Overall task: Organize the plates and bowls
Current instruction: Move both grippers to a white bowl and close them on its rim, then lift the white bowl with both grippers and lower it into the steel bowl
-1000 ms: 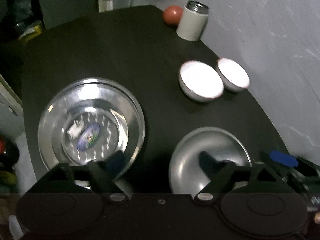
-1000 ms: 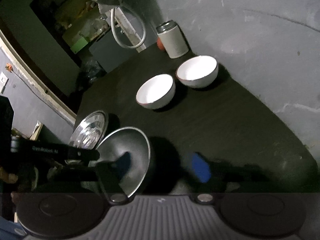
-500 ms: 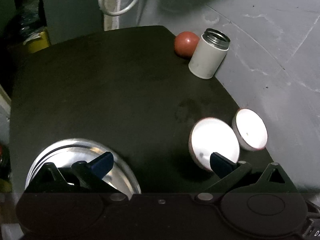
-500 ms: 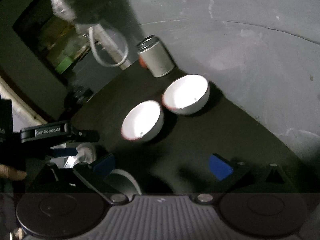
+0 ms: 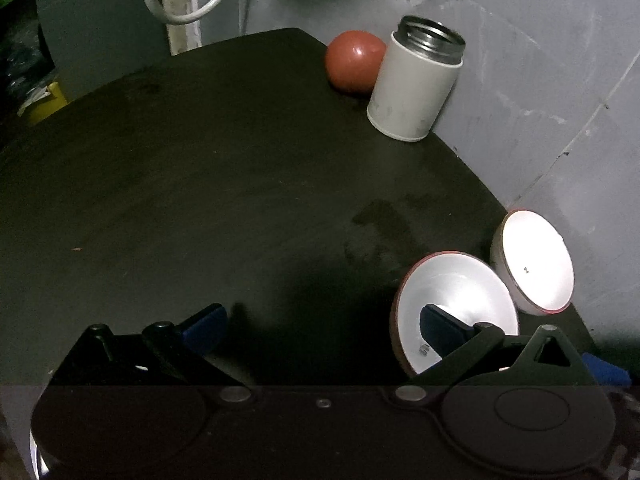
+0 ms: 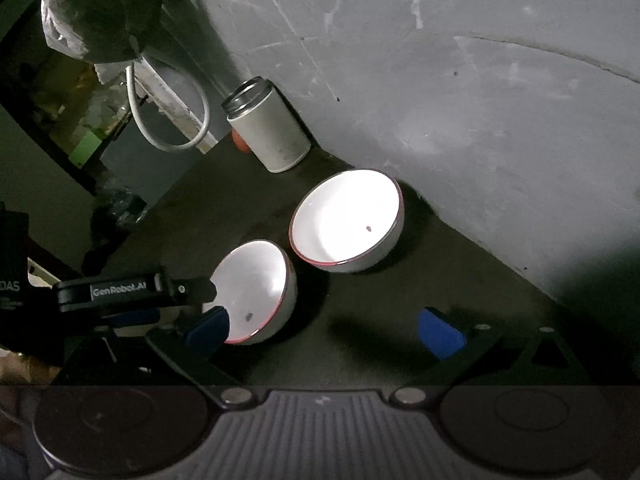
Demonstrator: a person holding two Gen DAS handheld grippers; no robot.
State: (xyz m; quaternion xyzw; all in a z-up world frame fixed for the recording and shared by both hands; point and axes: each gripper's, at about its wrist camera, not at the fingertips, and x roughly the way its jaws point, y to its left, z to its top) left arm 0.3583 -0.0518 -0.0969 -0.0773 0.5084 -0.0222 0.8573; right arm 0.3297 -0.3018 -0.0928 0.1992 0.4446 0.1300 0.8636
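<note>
Two white bowls with red rims sit side by side on the dark bench, close to the grey wall. The nearer bowl and the farther bowl almost touch at their rims. The left tool is spread wide with nothing in it; its right blue fingertip hangs over the nearer bowl, while the other bowl lies just beyond. The right tool is likewise released and empty, above bare bench in front of the bowls. A white canister with a metal mouth stands upright further along the wall, a red ball just beside it.
</note>
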